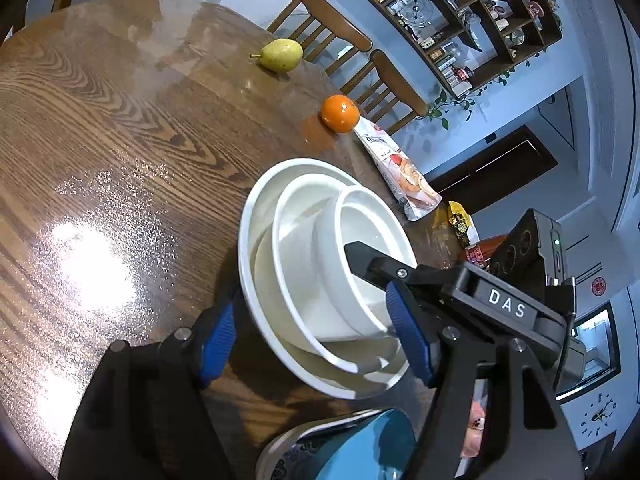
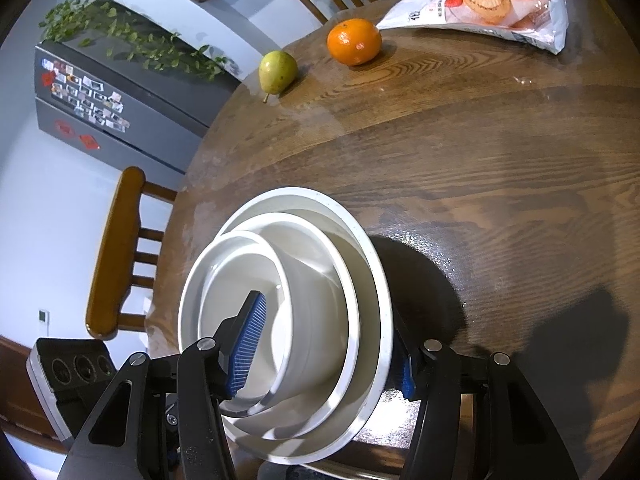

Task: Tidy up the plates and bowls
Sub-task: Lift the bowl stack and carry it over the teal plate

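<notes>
Three white bowls sit nested on the round wooden table [image 1: 100, 128]: a large outer bowl [image 1: 256, 200], a middle bowl [image 1: 296, 200] and a small inner bowl [image 1: 360, 208]. The stack also shows in the right wrist view [image 2: 344, 216]. My left gripper [image 1: 316, 340] is open, its fingers straddling the near side of the stack. My right gripper [image 2: 324, 348] is open, with one finger [image 2: 248, 340] inside the small bowl [image 2: 312, 304] and the other outside the large bowl's rim. A blue dish on a patterned plate [image 1: 360, 444] lies at the near edge.
A pear [image 1: 280, 54], an orange [image 1: 340, 113] and a snack bag [image 1: 400, 168] lie on the far part of the table. More packets [image 1: 464, 224] lie to the right. Wooden chairs [image 1: 332, 24] ring the table. A fridge [image 2: 100, 92] stands beyond.
</notes>
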